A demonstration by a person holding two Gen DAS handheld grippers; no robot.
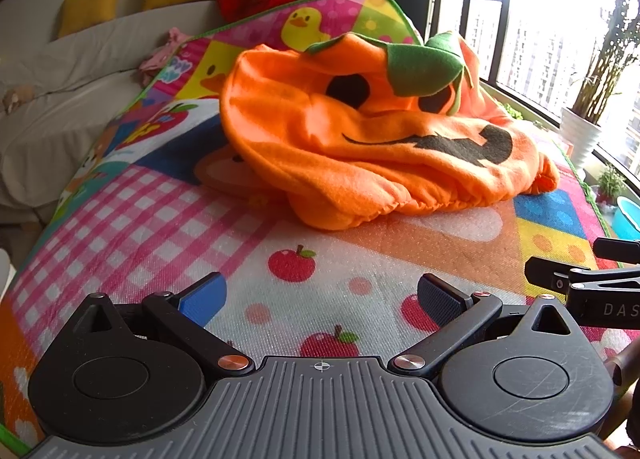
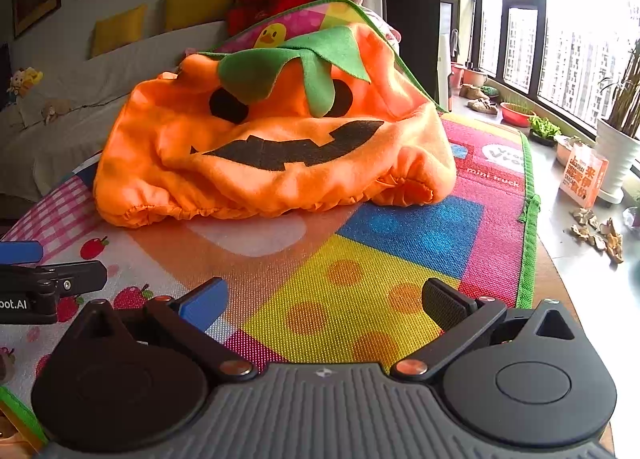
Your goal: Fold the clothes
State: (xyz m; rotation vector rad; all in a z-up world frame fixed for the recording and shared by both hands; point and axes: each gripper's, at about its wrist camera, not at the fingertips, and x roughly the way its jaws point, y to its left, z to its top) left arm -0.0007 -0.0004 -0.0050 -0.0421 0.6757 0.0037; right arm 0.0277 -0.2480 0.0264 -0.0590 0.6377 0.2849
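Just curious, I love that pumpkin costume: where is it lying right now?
The costume lies crumpled on the play mat, centre of both views, ahead of both open tools and touching neither.

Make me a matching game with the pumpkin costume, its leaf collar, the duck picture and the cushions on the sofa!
Things:
1. pumpkin costume
2. leaf collar
3. duck picture
4. sofa cushions

Descriptions:
A. green, on top of the costume
B. yellow, against the wall
C. orange, crumpled on the mat
D. printed on the mat behind the costume

Pairs: 1-C, 2-A, 3-D, 4-B
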